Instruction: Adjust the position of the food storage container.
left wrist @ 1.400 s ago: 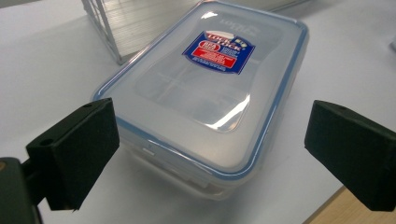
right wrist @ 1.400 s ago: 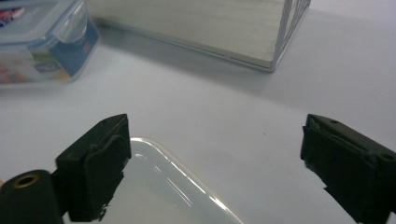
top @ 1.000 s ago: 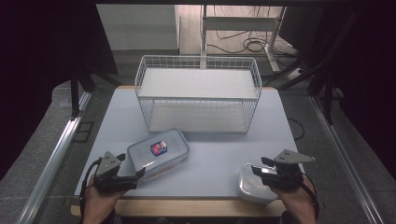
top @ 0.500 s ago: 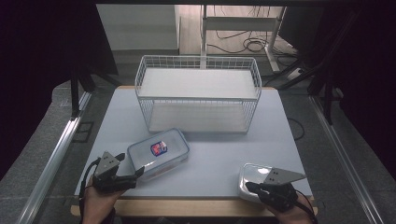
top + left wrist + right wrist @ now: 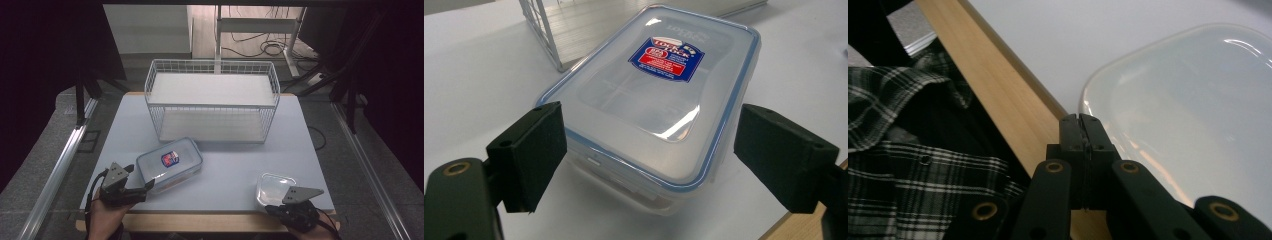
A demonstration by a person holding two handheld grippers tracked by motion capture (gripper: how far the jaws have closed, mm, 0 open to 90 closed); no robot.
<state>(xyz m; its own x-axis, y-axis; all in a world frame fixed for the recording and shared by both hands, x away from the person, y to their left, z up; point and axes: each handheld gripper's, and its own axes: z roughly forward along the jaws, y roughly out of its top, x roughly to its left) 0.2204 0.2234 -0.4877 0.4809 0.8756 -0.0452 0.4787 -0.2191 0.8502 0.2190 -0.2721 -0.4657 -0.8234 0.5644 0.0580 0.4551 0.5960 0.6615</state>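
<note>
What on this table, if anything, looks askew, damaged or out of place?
Little stands out. The lidded clear plastic container with the blue seal lies slanted relative to the white wire basket, and the small clear plastic tub sits close to the table's near edge. Nothing looks spilled or broken.

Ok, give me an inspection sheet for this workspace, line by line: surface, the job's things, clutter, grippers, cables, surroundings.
Surface: pale table top with a wooden front edge, bare between the items.
Job's things: lidded container with a blue seal and a red and blue label, near front left; clear shallow tray at front right.
Clutter: white wire basket at the back; nothing else seen.
Grippers: left gripper open, jaws on either side of the container's near end, not touching; right gripper shut, empty, at the tray's near rim.
Cables: one trails from each gripper; more lie on the floor behind the table.
Surroundings: dark curtains on both sides, metal rails beside the table.
</note>
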